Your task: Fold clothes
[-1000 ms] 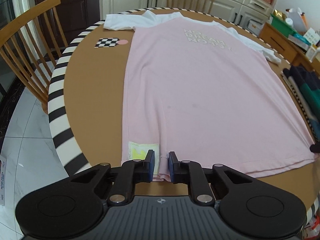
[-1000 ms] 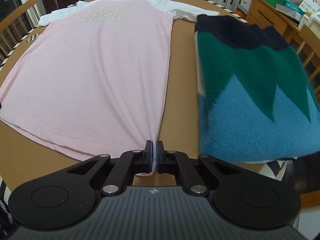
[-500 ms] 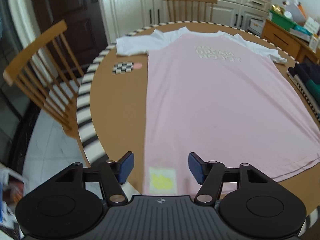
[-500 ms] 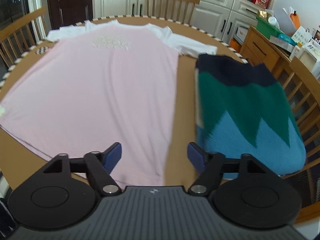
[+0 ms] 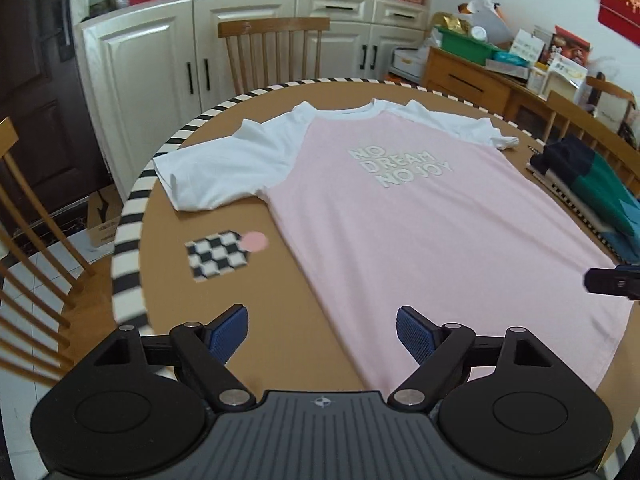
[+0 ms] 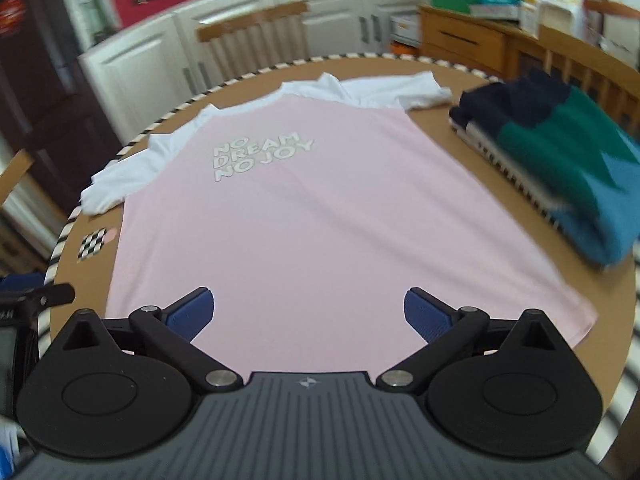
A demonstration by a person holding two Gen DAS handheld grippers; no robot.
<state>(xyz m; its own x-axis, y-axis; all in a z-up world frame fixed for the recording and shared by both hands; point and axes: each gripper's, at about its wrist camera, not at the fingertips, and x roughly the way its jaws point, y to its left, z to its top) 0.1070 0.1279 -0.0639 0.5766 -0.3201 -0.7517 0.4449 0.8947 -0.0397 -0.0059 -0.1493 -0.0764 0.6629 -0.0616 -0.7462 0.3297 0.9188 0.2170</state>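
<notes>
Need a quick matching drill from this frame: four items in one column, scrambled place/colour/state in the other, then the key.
Items
1. T-shirt
2. Sweater
3. Checkerboard marker
4. Left gripper

Descriptions
A. folded, at the table's right edge
B. jaws wide open, holding nothing
C. spread flat, pink body with white sleeves
D. black and white, on the bare table left of the shirt

Pairs: 1-C, 2-A, 3-D, 4-B
</notes>
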